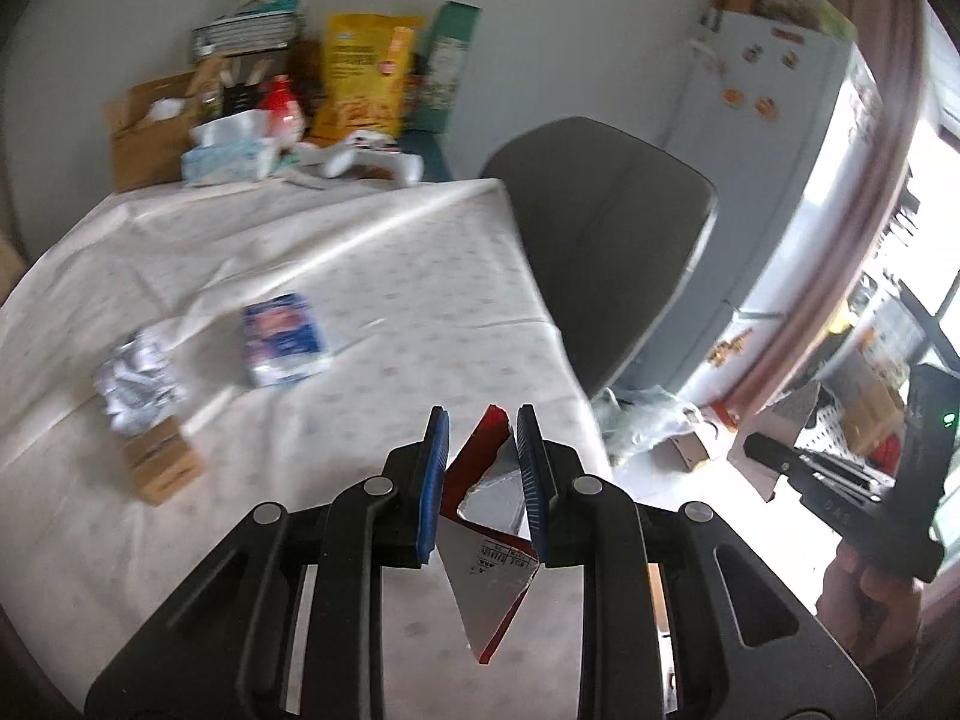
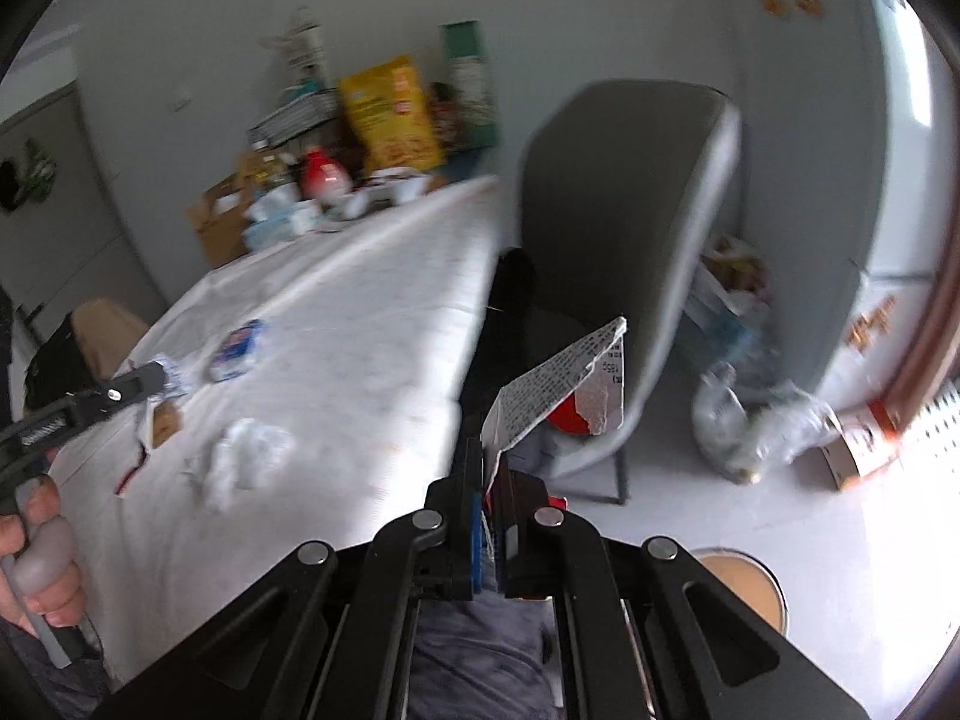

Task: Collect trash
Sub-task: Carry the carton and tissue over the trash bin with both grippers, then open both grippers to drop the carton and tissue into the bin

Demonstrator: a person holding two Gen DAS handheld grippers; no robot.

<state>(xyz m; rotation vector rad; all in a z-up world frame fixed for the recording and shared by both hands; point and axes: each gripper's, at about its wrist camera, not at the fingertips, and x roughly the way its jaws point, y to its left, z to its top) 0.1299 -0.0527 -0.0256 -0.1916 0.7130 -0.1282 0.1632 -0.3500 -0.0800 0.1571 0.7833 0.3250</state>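
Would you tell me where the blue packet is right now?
In the left wrist view, the blue packet lies on the white tablecloth, just right of the crumpled foil.

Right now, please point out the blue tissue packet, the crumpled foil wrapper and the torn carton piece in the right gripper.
blue tissue packet (image 1: 283,339), left wrist view, middle of its printed top face.
crumpled foil wrapper (image 1: 139,381), left wrist view, centre of the crumple.
torn carton piece (image 2: 555,387), right wrist view, its printed white face.

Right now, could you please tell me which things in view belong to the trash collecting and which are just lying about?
Job:
torn red carton piece
torn printed carton piece
crumpled foil
blue wrapper
crumpled tissue

Lying about:
yellow bag
green box
grey chair
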